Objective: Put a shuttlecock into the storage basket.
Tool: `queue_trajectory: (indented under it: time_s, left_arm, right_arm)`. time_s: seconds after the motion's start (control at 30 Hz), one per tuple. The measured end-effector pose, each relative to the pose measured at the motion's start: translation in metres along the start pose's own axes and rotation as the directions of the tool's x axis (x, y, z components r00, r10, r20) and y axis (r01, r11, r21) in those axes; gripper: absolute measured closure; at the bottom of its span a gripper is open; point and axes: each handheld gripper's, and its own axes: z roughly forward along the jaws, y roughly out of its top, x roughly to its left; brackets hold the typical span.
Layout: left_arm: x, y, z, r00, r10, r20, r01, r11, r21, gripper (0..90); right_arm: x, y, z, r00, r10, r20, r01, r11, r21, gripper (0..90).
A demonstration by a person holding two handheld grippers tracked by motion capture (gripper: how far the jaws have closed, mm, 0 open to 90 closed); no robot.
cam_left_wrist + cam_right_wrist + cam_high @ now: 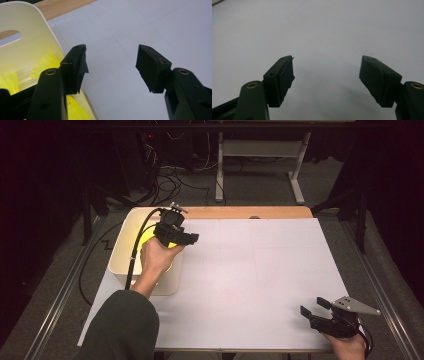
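White bin (122, 251) at the table's far left corner, yellow mesh pieces (45, 65) inside partly hidden by the left gripper (111, 61), jaws wide and empty at its rim, right gripper (314, 309) near right, jaws wide, empty.

Lab – floor cables (170, 182), bench frame (260, 150)

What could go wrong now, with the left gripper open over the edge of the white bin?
The left gripper hangs open right at the white bin's rim, so one jaw could knock the wall and shift the bin. The yellow pieces inside look thin and flat, so they may slip from the pads.
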Motion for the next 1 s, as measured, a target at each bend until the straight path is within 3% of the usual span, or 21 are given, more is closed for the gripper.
queue_trajectory:
  time_s: [1.0]
  left_arm:
    - [-0.030,0.002,0.018,0.9980,0.040,0.050,-0.040,0.9992,0.003,42.0]
  right_arm:
    - [0.000,0.000,0.000,1.0000,-0.001,-0.001,0.001,1.0000,-0.002,28.2]
